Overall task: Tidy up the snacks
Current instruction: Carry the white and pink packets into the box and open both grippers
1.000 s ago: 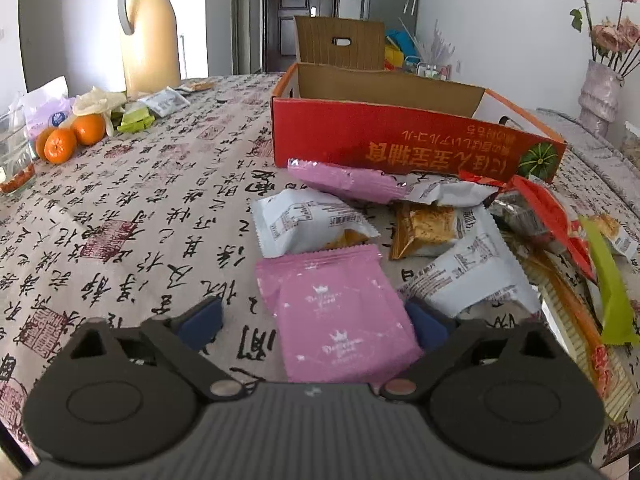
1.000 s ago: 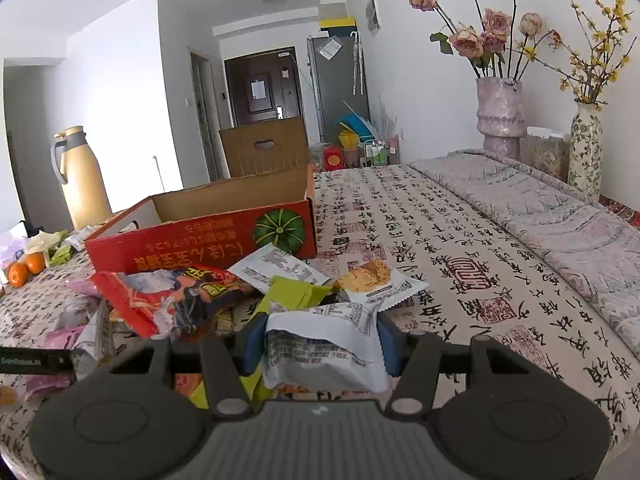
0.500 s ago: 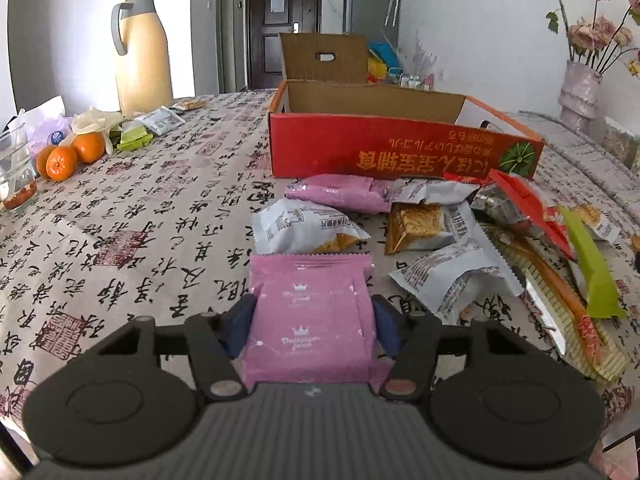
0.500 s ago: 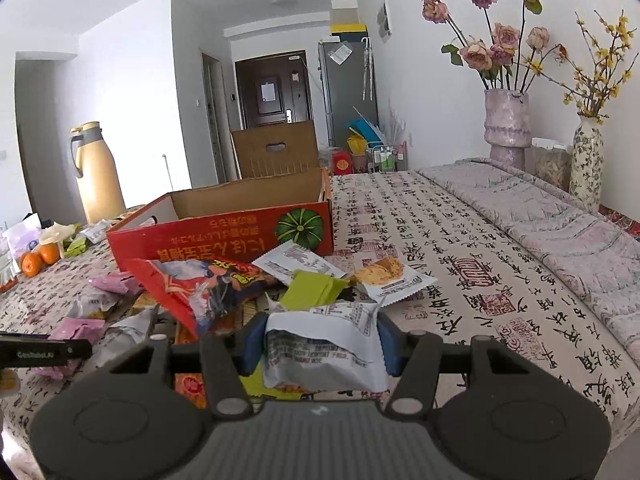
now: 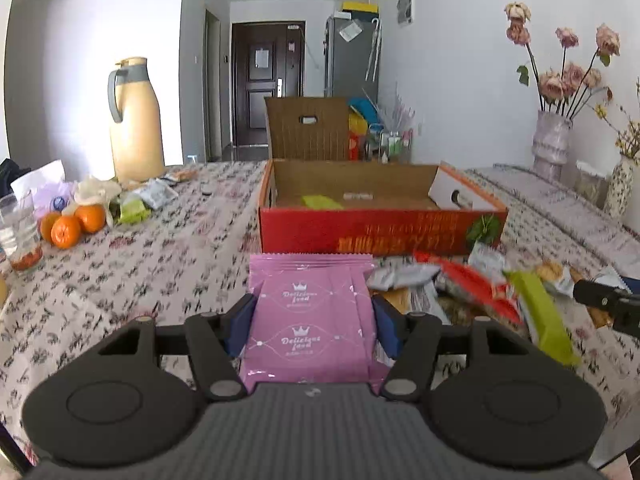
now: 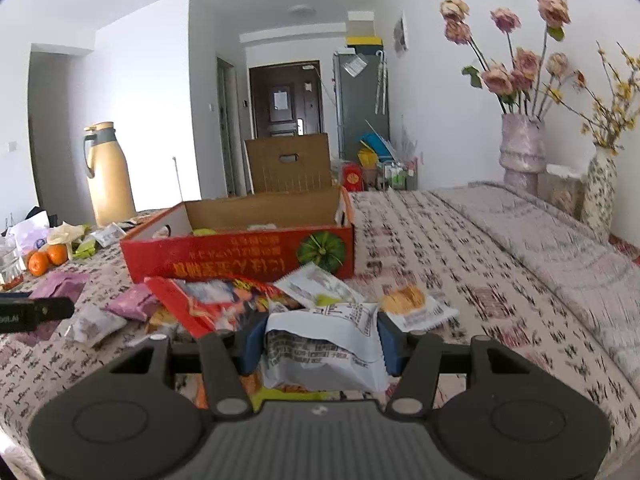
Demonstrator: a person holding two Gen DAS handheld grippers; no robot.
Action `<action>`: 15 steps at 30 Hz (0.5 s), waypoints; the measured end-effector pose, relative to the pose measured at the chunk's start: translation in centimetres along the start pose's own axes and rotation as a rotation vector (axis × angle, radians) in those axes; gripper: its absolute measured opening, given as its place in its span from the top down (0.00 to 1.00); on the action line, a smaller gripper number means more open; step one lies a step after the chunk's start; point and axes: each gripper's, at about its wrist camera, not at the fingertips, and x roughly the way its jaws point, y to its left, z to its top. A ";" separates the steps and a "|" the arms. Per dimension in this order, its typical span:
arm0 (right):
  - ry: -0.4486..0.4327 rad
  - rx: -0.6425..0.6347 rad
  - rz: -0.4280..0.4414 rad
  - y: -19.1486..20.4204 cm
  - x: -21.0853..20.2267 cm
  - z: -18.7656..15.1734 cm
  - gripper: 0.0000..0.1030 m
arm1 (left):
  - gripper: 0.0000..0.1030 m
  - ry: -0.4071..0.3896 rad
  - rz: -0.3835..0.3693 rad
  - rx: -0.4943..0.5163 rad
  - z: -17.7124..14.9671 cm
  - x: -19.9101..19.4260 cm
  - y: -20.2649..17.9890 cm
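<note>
Left gripper [image 5: 312, 322]: blue pads clamped on both side edges of a pink snack packet [image 5: 310, 316]; jaws closed onto it within the last second. Packet lies flat between the fingers, its sealed top edge reaching past the fingertips toward the red cardboard box [image 5: 376, 236], which sits straight ahead on the patterned tablecloth [image 5: 160, 264]. Box open; a green packet [image 5: 322, 201] lies inside. Right of the fingers, a loose heap of snack packets [image 5: 480, 292].

Right gripper [image 6: 318, 342]: pads pressed against a white snack packet [image 6: 326, 344], crumpled, held between the fingers. Just beyond the fingertips, a red snack bag [image 6: 224, 304]; the box stands ahead and slightly left.
</note>
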 end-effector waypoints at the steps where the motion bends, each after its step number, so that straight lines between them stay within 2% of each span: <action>1: -0.005 -0.003 0.001 0.1 0.2 0.3 0.46 | 0.39 -0.007 0.000 0.000 0.4 0.1 0.0; 15: -0.054 -0.016 0.015 0.8 5.3 5.1 0.46 | 0.39 -0.064 0.009 -0.004 6.1 3.9 -0.2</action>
